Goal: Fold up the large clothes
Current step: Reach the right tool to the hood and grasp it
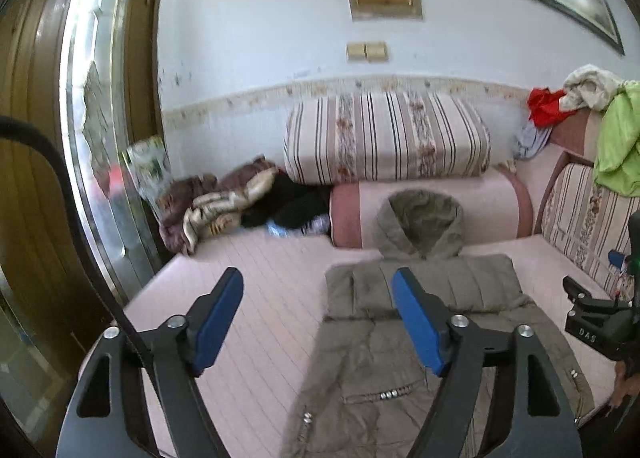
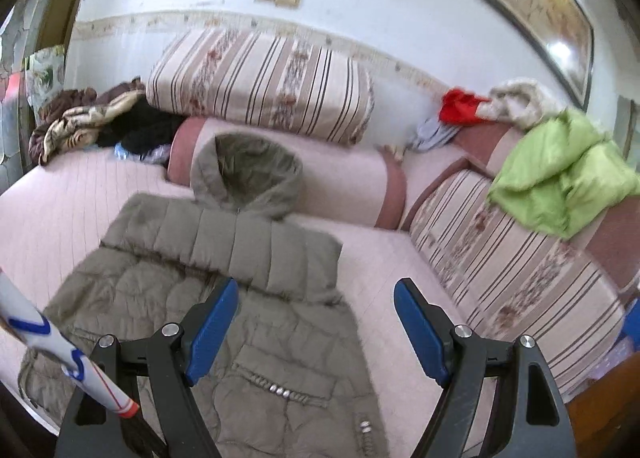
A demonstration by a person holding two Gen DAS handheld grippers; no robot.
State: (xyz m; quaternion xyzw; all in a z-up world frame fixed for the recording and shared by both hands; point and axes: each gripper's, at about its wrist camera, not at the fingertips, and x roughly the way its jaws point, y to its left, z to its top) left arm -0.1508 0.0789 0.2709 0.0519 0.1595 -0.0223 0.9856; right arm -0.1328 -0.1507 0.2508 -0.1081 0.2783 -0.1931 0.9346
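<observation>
Two grippers: both raised above the bed, neither touching anything.
Left gripper (image 1: 318, 282): jaws spread wide, nothing between the blue pads; no cloth is pinched.
Right gripper (image 2: 316, 290): jaws likewise spread wide and empty, blue pads apart over the coat's right side and the bare sheet beside it.
Coat (image 2: 224, 266): an olive-green padded coat lying flat on the bed, lengthwise away from the cameras, sleeves tucked in so the body reads as one long strip; small metal studs show along a pocket.
Hood (image 1: 424, 222): open and upright at the far end of the coat, leaning on the pink bolster (image 1: 480, 206).
Bed surface (image 1: 272, 266): pale pink sheet with faint lines, bare to the left of the coat.
Striped quilt roll (image 2: 260, 82): stacked on top of the bolster, against the wall.
Far left corner: a brown-and-cream blanket (image 1: 216, 206) bunched beside dark clothes.
Right side: a striped headboard cushion (image 2: 500, 258) with a lime-green garment (image 2: 560, 186) draped over it; red and cream clothes lie behind.
Left edge, right wrist view: a white sleeve (image 2: 48, 346) with blue and red trim.
</observation>
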